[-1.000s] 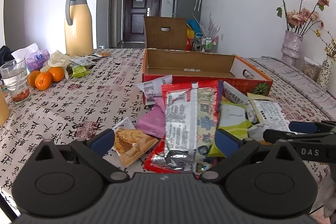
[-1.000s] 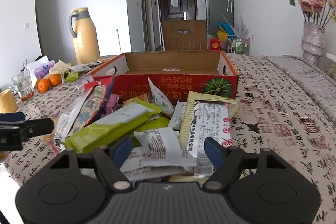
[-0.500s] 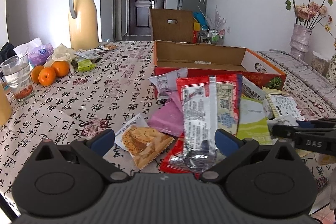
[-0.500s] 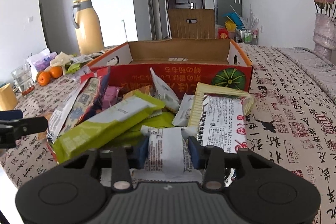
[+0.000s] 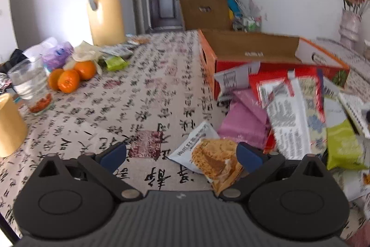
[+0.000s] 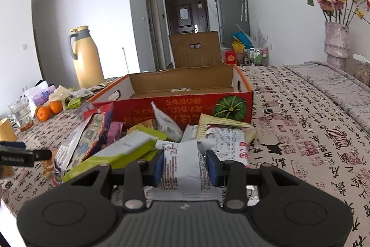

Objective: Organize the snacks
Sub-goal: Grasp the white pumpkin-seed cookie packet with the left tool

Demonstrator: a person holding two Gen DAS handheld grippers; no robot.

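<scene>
Two views to call, left wrist first. The left gripper point(image 5: 181, 155) has its blue pads spread wide with nothing pinched; the biscuit packet point(image 5: 211, 160) lies on the tablecloth point(image 5: 129, 94), just inside the right-hand pad. At two o'clock sits the snack pile point(image 5: 293, 112), heaped against the orange cardboard box point(image 5: 256, 54). Out at ten o'clock: oranges point(image 5: 69, 78), a glass point(image 5: 30, 85) and the yellow thermos point(image 5: 105, 9), all well apart from the action.

Over to the right wrist. The right gripper point(image 6: 185, 163) has just been closing and now clamps a white snack packet point(image 6: 182, 166) between its pads (edge-on, wrapper bowed). The box point(image 6: 185, 101) waits open at twelve o'clock, nothing inside that I can see beyond a small label. A green packet point(image 6: 122, 149) at ten o'clock and a red-printed packet point(image 6: 229, 142) at one o'clock press close.

Risk here, I'd judge: slick film could slip out on the lift, or drag its neighbours along. The box's near wall stands in the way, so the packet must clear it. The left gripper's tip point(image 6: 34, 155) pokes in at nine o'clock; crossing paths could mean a bump.
</scene>
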